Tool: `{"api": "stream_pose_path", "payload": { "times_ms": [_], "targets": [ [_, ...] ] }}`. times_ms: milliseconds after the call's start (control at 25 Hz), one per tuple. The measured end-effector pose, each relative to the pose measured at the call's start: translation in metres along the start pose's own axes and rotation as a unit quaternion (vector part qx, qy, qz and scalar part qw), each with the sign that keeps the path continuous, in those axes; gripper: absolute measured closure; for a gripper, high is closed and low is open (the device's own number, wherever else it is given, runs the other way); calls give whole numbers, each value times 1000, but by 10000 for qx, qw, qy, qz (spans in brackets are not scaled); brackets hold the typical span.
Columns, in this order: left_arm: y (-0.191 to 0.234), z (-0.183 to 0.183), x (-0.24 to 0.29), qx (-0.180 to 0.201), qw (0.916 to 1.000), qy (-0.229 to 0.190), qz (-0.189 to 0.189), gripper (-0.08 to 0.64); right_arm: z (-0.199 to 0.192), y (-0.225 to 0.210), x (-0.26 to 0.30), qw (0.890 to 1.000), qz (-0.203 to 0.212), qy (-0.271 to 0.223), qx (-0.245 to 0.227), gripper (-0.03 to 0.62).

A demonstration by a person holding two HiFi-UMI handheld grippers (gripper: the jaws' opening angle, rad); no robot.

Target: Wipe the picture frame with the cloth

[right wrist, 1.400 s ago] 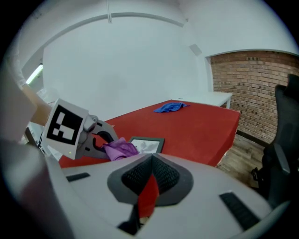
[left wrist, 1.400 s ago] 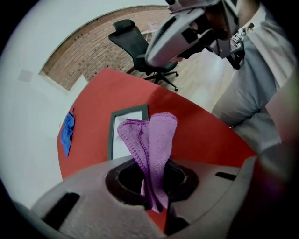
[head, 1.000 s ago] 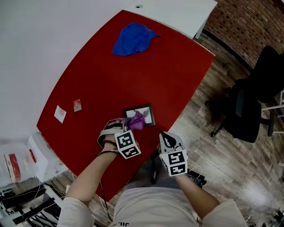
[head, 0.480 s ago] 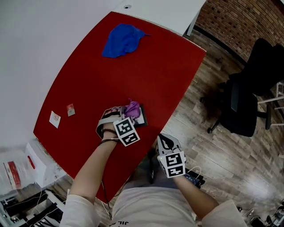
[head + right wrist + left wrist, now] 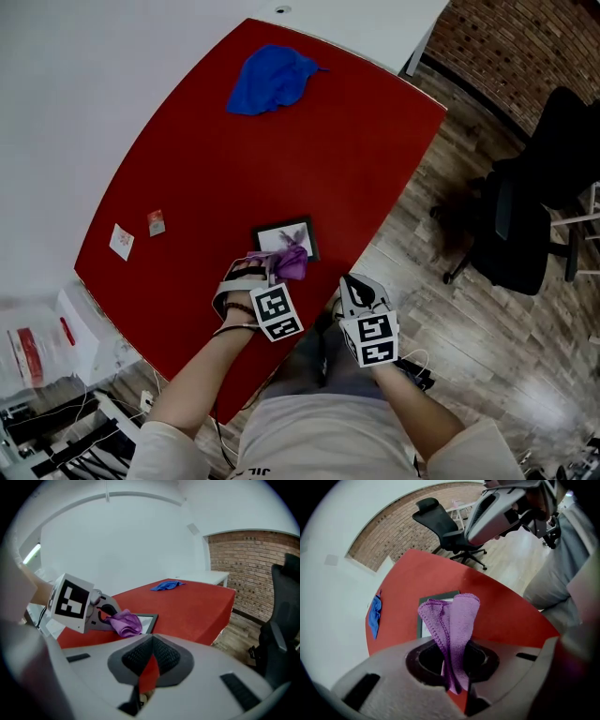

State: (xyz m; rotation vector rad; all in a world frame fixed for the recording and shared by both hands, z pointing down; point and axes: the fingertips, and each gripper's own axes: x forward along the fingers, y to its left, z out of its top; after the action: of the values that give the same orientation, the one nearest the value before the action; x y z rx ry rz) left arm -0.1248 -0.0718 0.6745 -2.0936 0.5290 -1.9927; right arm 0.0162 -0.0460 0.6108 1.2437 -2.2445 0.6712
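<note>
The black picture frame (image 5: 284, 237) lies flat on the red table (image 5: 309, 150) close to its near edge. My left gripper (image 5: 278, 271) is shut on a purple cloth (image 5: 290, 263), which hangs over the frame's near edge. In the left gripper view the folded cloth (image 5: 455, 618) stands up out of the gripper (image 5: 455, 670), hiding most of the frame (image 5: 423, 621). My right gripper (image 5: 354, 287) hovers off the table's near edge, to the right of the frame, shut with nothing in it. The right gripper view shows the cloth (image 5: 124, 623) against the frame (image 5: 146, 620).
A crumpled blue cloth (image 5: 272, 79) lies at the table's far end. Two small cards (image 5: 123, 241) sit near the left edge. A black office chair (image 5: 530, 220) stands on the wood floor to the right. A white desk (image 5: 375, 21) adjoins the far side.
Half a second ago the left gripper held the cloth on top of the frame; it has since drawn back toward me, uncovering most of the frame. The right gripper has barely moved.
</note>
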Motion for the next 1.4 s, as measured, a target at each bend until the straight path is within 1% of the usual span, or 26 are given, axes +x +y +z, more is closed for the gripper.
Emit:
{"api": "stream_pose_path", "payload": {
  "times_ms": [120,240,320,480,640,760,880,1000,1240,1400],
  "targets": [
    [-13,2,-5,35,10000,-35,-73,500,0,3,0,10000,41,5,-15,588],
    [-14,1,-6,39,10000,-39,-73,499,-1,5,0,10000,62,7,-33,588],
    [-2,2,-5,-81,10000,-52,-22,499,-1,4,-1,10000,64,9,-37,588],
    [42,7,2,-446,9987,-66,224,499,-5,2,-6,10000,54,44,-30,588],
    [76,12,16,-447,9981,70,411,499,-14,4,-13,9999,61,129,9,588],
    [83,13,28,-480,9981,159,360,499,-21,3,-17,9998,67,181,50,588],
    [79,14,33,-513,9981,174,292,499,-23,-1,-18,9998,41,165,87,589],
    [67,17,31,-384,9988,221,218,499,-21,-9,-17,9999,-10,122,111,588],
    [10,29,12,-126,9994,143,-281,499,-16,-19,-12,9999,-45,106,128,588],
    [-13,28,3,56,9994,120,-321,499,-13,-17,-7,9999,7,86,112,588]
  ]
}}
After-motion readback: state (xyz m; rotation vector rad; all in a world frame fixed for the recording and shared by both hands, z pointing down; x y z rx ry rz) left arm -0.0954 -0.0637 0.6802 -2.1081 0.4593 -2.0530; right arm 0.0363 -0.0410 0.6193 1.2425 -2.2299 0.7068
